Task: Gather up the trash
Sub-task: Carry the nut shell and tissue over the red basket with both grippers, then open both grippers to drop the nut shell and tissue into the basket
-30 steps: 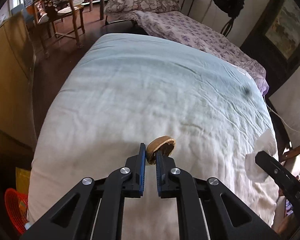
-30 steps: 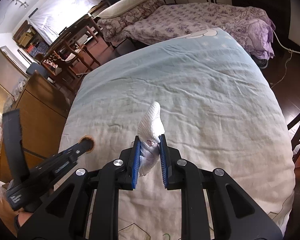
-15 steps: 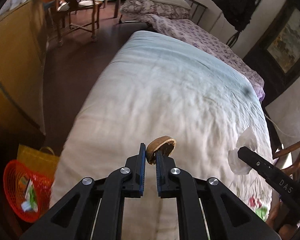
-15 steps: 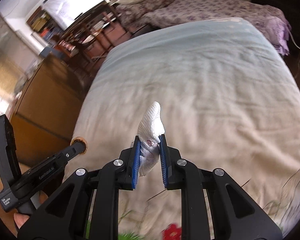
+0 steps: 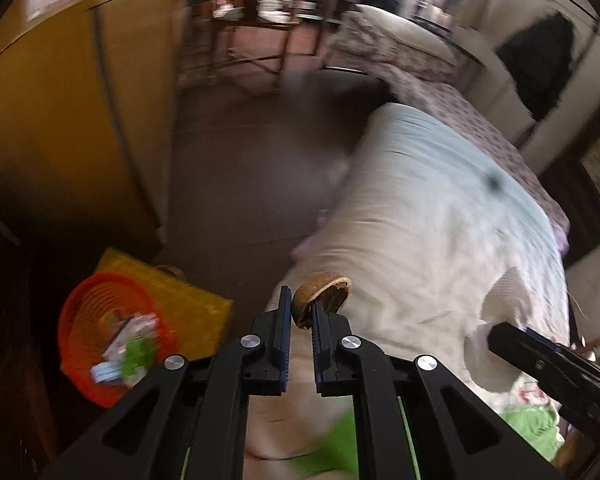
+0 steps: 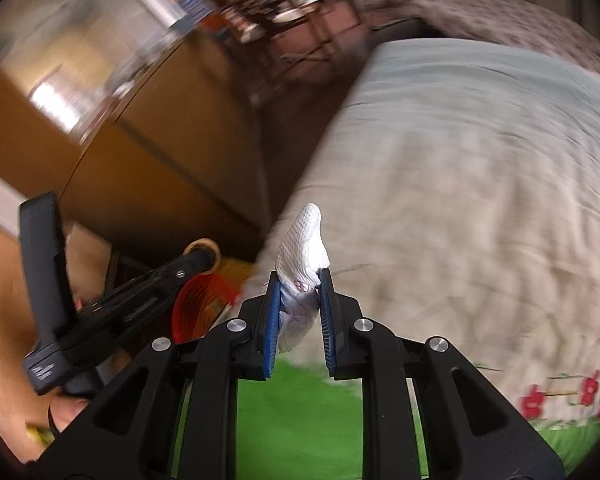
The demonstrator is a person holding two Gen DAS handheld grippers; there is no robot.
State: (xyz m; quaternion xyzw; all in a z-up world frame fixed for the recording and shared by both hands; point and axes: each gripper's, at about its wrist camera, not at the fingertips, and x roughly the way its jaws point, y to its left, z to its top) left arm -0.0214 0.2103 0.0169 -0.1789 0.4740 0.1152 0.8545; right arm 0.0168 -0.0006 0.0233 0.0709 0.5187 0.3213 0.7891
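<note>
My left gripper (image 5: 300, 300) is shut on a brown fruit peel (image 5: 322, 294), held past the near corner of the bed (image 5: 440, 220). The same peel (image 6: 204, 250) and left gripper show at the left of the right wrist view. My right gripper (image 6: 300, 276) is shut on a crumpled white tissue (image 6: 305, 240) that sticks up from its blue pads. That tissue (image 5: 496, 308) also appears at the right of the left wrist view. An orange mesh bin (image 5: 112, 340) with several scraps inside stands on the floor, lower left of the left gripper.
A yellow bag (image 5: 172, 300) leans behind the bin (image 6: 196, 304). A wooden cabinet (image 5: 72, 128) stands left of the dark floor aisle (image 5: 252, 160). Chairs and a table (image 5: 260, 20) are at the far end. A second bed with a flowered cover (image 5: 440, 80) lies beyond.
Both grippers have swung left off the bed toward its near corner, each keeping its load. The orange bin has come fully into the left wrist view, and the picture is blurred by the motion.
</note>
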